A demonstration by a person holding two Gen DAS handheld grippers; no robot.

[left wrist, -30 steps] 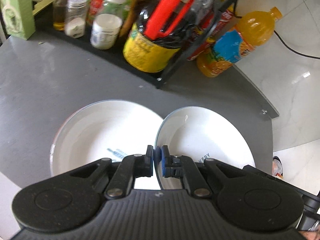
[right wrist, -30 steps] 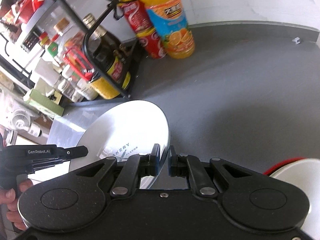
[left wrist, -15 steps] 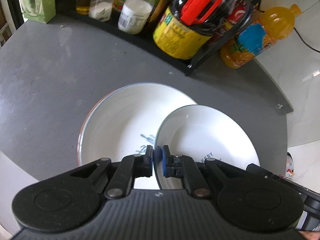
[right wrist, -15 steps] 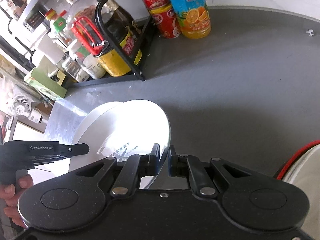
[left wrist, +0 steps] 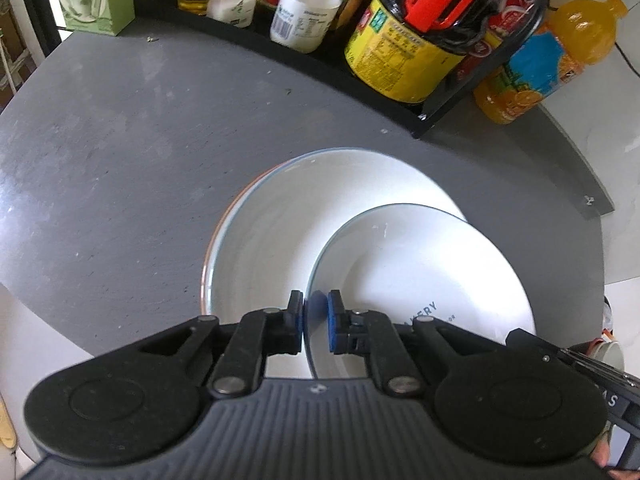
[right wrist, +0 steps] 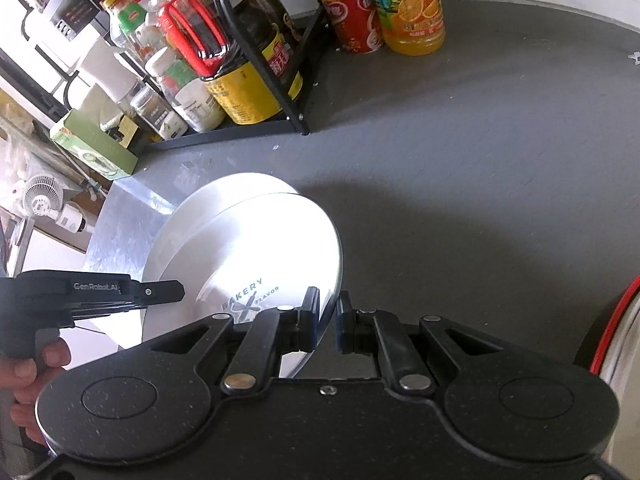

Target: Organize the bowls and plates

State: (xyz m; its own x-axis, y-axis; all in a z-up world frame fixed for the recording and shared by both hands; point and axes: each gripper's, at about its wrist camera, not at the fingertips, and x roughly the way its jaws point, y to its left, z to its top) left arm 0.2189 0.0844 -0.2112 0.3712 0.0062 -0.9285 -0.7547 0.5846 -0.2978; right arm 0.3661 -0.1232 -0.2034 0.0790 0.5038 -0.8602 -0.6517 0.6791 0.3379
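While the small plate [left wrist: 420, 280] is hanging tilted over the big plate [left wrist: 280, 232], both grippers are straddling its near rim from opposite sides. The left gripper [left wrist: 316, 316] is standing with its jaws parted: the rim is running between the blue pads [left wrist: 334, 320], the left pad is sitting against or just beside it, and the right pad is staying clear, with only its blue reflection showing on the glaze. The right gripper [right wrist: 329, 322] is reaching over the opposite edge, and its jaws seem to be pinching the rim, the left finger lying against the printed face and the right finger sitting behind it; the contact on that back side is hard to make out.

The small plate is overlapping the right half of the big plate, its printed lettering facing up toward the cameras. The big plate is lying flat on the grey table [left wrist: 120, 160], and a thin reddish edge is peeking out along its left side, so something may be lying under it, though I cannot tell what. A black rack [left wrist: 452, 92] of jars and bottles is standing at the table's far edge, and a juice bottle [left wrist: 552, 60] is standing just beside it. A hand [right wrist: 24, 368] is gripping the left tool's handle. A red-rimmed dish [right wrist: 616, 340] is showing at the right edge.
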